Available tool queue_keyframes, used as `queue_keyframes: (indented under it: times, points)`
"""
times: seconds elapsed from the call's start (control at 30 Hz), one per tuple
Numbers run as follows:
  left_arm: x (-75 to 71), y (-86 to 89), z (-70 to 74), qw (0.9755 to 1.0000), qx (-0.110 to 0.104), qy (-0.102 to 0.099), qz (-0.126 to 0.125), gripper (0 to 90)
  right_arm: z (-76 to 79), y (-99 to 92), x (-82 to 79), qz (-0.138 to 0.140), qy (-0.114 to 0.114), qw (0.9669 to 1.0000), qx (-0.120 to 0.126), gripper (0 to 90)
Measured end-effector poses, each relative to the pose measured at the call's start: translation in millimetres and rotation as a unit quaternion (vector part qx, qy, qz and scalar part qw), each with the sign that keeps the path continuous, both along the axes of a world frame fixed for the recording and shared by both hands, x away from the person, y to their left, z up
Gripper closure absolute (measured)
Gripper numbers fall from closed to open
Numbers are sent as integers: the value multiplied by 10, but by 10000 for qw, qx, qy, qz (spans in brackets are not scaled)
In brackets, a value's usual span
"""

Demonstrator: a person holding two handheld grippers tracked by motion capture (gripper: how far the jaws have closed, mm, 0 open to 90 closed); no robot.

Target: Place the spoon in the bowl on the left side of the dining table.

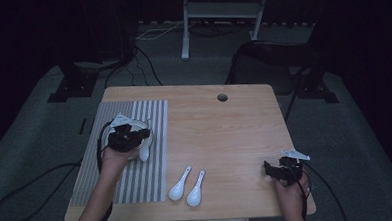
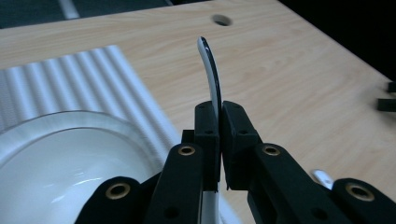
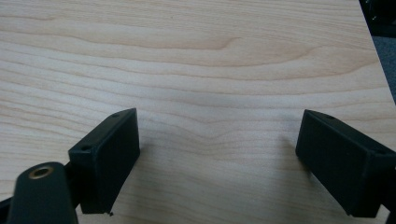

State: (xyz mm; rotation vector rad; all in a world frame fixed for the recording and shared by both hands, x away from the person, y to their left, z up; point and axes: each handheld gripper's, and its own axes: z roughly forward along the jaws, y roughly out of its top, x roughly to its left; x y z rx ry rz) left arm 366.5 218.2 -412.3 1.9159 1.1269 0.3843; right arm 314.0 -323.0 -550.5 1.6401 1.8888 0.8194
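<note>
Pale wood worktop (image 1: 235, 134) in a dark room, grey carpet around it.
Left hand-held gripper (image 2: 219, 126) clamps a white spoon (image 2: 210, 70) over the bowl (image 2: 70, 154) on the striped mat (image 1: 144, 118), left of frame; right hand-held gripper (image 3: 217, 154) stands apart, lower right.

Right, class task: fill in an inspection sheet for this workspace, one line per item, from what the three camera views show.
Surface: wooden table with a round hole near its far edge; grey striped mat on its left part.
Job's things: white spoon clamped on edge in the left gripper; white bowl on the mat below it; two more white spoons lie side by side on the bare wood near the front edge.
Clutter: nothing seen.
Grippers: left shut on the spoon; right gripper open, jaws wide apart over bare wood.
Cables: black cables trail from both grippers; more lie on the floor beyond the table.
Surroundings: grey carpet, white stand legs, dark background.
</note>
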Motion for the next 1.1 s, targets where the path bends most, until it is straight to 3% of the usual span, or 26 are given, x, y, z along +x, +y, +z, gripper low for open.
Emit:
queue_keyframes:
  times: [0.13, 0.3, 0.47, 0.7, 0.9, 1.1]
  points:
    - [91, 137, 6, 9999, -10, 13, 129, 857, 0, 0, 0, 0, 0, 10000, 1, 129]
    - [205, 284, -24, 9992, -225, -126, 299, 856, 0, 0, 0, 0, 1, 10000, -1, 129]
    - [331, 432, -133, 9977, -228, 15, 631, 856, 0, 0, 0, 0, -1, 10000, -1, 129]
    - [451, 520, -350, 9957, -404, 268, 789, 856, 0, 0, 0, 1, -2, 10000, 0, 129]
    - [516, 513, -476, 9955, -142, 329, 881, 856, 0, 0, 0, 1, -2, 10000, 0, 129]
    - [574, 553, -568, 9942, -186, 452, 963, 855, 0, 0, 0, 1, -2, 10000, 0, 129]
